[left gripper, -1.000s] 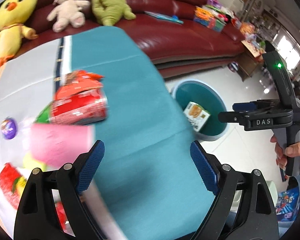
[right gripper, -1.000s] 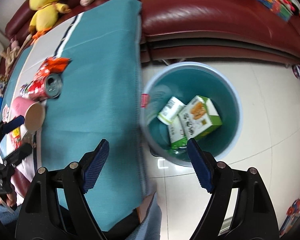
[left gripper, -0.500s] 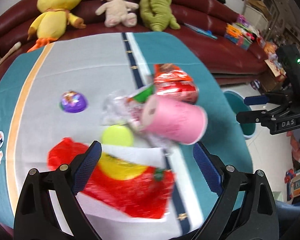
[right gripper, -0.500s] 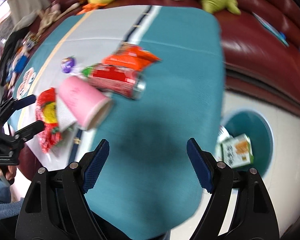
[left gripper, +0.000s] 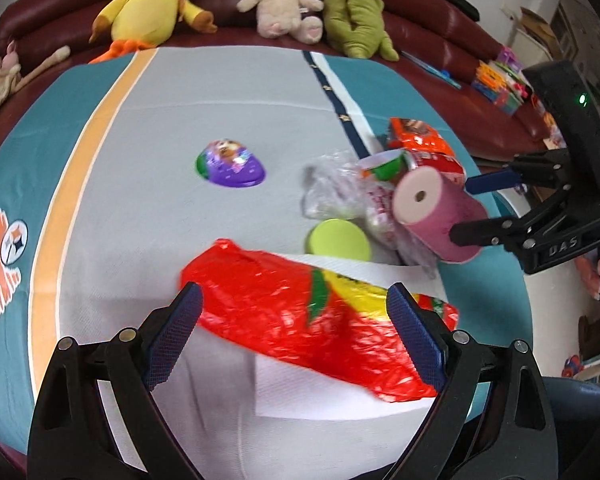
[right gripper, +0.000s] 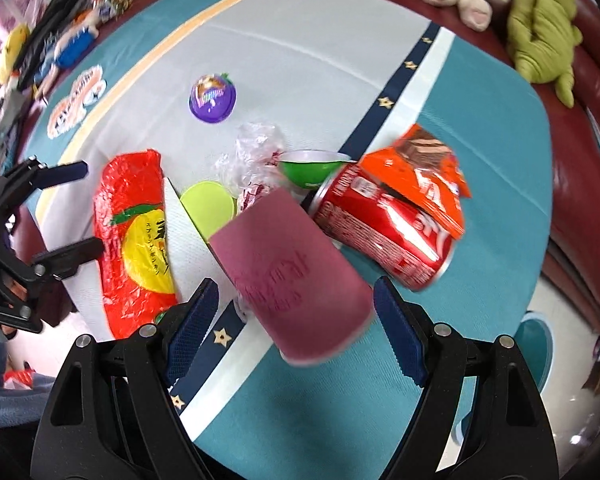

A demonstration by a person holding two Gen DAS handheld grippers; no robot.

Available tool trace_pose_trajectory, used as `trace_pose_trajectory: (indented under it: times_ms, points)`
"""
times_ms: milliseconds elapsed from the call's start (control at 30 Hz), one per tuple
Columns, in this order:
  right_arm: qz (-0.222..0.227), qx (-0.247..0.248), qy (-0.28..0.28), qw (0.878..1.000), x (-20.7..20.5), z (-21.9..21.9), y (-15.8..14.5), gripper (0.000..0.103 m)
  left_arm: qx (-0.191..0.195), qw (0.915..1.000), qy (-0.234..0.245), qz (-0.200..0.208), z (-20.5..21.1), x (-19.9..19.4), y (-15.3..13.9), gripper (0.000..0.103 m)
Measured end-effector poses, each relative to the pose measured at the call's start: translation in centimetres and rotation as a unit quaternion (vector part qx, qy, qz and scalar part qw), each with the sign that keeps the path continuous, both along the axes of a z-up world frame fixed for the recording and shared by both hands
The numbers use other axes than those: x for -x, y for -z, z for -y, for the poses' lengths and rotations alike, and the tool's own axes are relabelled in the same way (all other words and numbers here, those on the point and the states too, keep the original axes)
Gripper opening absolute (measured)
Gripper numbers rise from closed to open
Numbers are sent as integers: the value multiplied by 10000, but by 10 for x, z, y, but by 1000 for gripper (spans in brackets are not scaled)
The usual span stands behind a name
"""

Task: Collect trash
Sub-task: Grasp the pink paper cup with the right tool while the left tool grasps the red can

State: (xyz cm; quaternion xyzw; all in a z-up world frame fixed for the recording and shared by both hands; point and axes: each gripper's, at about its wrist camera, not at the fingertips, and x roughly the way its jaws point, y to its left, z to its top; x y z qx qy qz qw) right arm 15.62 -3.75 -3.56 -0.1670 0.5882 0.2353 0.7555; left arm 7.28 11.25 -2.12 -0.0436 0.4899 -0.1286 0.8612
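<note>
Trash lies in a heap on the table. A red and yellow plastic bag [left gripper: 312, 316] lies on a white napkin [left gripper: 340, 396], between the fingers of my open left gripper [left gripper: 296, 334]. A pink paper cup [right gripper: 296, 268] lies on its side between the fingers of my open right gripper [right gripper: 294, 322]; the cup also shows in the left wrist view [left gripper: 436, 212]. Beside it lie a red soda can [right gripper: 384, 224], an orange snack wrapper [right gripper: 424, 176], a green cup [right gripper: 312, 166], a lime lid [right gripper: 208, 204], crumpled clear plastic [right gripper: 256, 148] and a purple capsule [right gripper: 212, 100].
The table [left gripper: 160, 140] has a grey and teal cloth. A dark red sofa [left gripper: 440, 28] behind it carries plush toys [left gripper: 156, 4]. The teal trash bin [right gripper: 536, 344] stands on the floor past the table's right edge.
Both grippers have swung from the bin side to over the trash heap and come closer. The left now straddles the red bag, the right straddles the pink cup.
</note>
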Motion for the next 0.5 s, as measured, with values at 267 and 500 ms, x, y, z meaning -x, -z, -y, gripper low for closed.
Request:
trace_pose_trajectory:
  times_ms: [267, 500]
  points:
    - [-151, 228, -92, 9996, -6, -8, 23, 76, 127, 9999, -33, -104, -10, -7, 11, 93]
    - [-197, 43, 79, 9998, 2, 0, 24, 67, 52, 9998, 199, -81, 4, -13, 10, 93]
